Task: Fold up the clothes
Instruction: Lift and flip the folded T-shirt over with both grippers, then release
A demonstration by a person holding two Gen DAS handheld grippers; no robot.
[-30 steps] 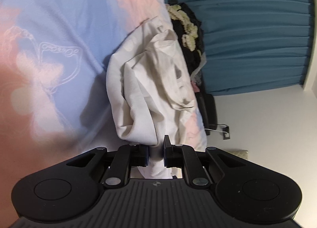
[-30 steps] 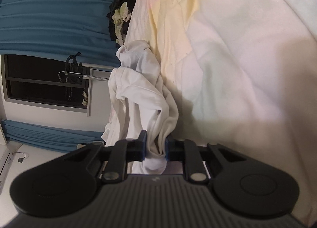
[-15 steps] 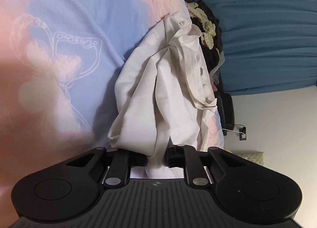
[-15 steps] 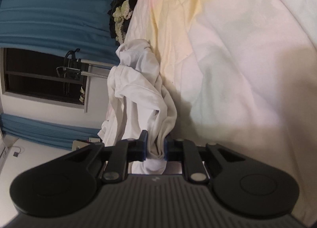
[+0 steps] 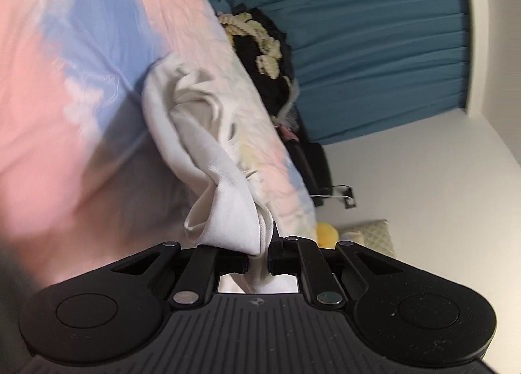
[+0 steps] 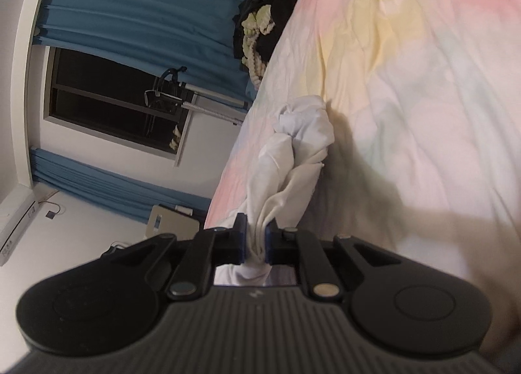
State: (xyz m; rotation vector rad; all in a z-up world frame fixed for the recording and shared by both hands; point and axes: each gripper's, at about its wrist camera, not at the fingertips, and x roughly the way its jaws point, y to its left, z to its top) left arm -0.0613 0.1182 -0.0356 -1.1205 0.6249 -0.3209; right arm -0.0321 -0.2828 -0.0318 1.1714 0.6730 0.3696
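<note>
- The left gripper [image 5: 259, 256] was clamped on a bunched edge of the white garment [image 5: 202, 146].
- The right gripper [image 6: 254, 243] was closing, its blue pads pinching another bunch of it.
- The garment trailed crumpled across the pastel bedspread [image 6: 407, 81], near the blue curtains [image 5: 374, 48].

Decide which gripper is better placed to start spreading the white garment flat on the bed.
Neither clearly: left gripper and right gripper each pinch the white garment; right's jaws are closing.
</note>
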